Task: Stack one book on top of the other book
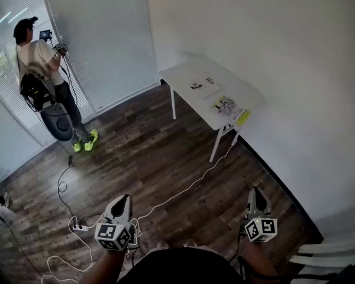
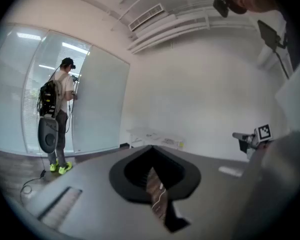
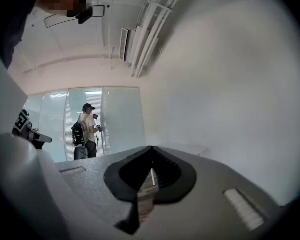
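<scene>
Since the work has not begun, the wooden floor [image 1: 154, 152] takes up most of the head view. One white table [image 1: 183, 74] stands at about 1 o'clock against the wall. One other person [image 1: 44, 70] stands at 10 o'clock by the glass, well apart from it.

Two flat things lie side by side on the tabletop and do not overlap. They are small from here, but they look like the two books. One is a white book [image 1: 202, 84] toward the middle, and the other is a yellow-marked book [image 1: 229, 106] near the table's 4 o'clock corner.

One white cable [image 1: 189, 188] runs across the floor from the table's leg toward 7 o'clock.

There are two grippers. The left gripper [image 1: 125, 197] is at 7 o'clock and the right gripper [image 1: 254, 189] at 5 o'clock. Both are clenched on nothing, jaws together, and each gripper's own view shows only floor through the slit.

Several things could go wrong from here:
- The cable crosses the walk to the table and could snag a foot.
- The yellow-marked book lies so near the edge that a push from closed jaws might slide it off.
- A thin book lying flat gives the jaws little to bite, so it may skid rather than lift.
</scene>
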Demonstrator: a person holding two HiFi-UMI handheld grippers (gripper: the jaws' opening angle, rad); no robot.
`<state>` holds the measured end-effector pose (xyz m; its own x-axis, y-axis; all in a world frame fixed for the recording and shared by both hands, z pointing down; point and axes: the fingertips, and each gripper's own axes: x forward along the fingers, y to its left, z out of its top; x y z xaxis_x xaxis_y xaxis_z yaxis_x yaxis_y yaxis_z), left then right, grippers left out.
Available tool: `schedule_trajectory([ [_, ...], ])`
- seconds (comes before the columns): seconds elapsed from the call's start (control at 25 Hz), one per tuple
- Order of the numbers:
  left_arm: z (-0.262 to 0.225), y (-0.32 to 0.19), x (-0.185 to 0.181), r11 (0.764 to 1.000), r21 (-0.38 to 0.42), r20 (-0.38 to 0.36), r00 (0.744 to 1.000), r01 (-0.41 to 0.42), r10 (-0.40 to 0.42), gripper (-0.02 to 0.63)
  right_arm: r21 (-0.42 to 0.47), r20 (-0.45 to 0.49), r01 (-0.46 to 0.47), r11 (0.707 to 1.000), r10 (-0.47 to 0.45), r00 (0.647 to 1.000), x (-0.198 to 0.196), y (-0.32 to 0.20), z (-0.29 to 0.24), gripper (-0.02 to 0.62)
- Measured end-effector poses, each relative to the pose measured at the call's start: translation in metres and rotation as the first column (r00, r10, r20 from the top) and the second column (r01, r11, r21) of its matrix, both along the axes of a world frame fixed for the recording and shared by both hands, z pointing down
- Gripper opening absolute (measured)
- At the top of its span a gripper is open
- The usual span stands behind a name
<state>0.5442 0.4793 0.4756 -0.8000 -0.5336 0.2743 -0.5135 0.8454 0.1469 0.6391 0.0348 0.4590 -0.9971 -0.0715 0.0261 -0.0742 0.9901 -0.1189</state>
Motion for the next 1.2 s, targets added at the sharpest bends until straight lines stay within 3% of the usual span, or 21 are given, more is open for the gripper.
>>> schedule_trajectory([
  [0.16,0.002,-0.008,0.003,1.0,0.021,-0.028,0.999,0.021,-0.02,0.002,0.051,0.044,0.022,0.998,-0.024,0.999,-0.004,-0.003,-0.012,0.002],
  [0.32,0.004,-0.015,0.002,0.999,0.01,-0.034,0.999,0.039,-0.039,0.002,0.014,0.004,0.062,0.998,-0.062,0.998,-0.008,-0.01,0.004,0.002],
  [0.56,-0.001,-0.044,0.01,1.0,-0.026,0.004,1.0,0.013,-0.013,0.002,0.02,-0.063,0.115,0.993,-0.114,0.992,-0.011,-0.016,0.03,0.002],
  [0.72,0.009,-0.052,0.008,0.997,-0.071,0.0,1.0,-0.025,0.025,0.002,0.05,-0.047,0.103,0.993,-0.101,0.994,-0.02,-0.02,0.028,0.002],
  [0.92,-0.002,-0.06,-0.032,0.997,-0.066,0.012,0.999,-0.037,0.038,0.002,0.079,-0.037,0.078,0.994,-0.075,0.996,-0.043,-0.023,0.02,0.002],
  [1.2,0.002,-0.089,-0.126,0.99,-0.044,0.059,0.989,-0.132,0.134,0.002,0.11,-0.074,0.039,0.993,-0.031,0.997,-0.09,-0.034,0.015,0.002],
])
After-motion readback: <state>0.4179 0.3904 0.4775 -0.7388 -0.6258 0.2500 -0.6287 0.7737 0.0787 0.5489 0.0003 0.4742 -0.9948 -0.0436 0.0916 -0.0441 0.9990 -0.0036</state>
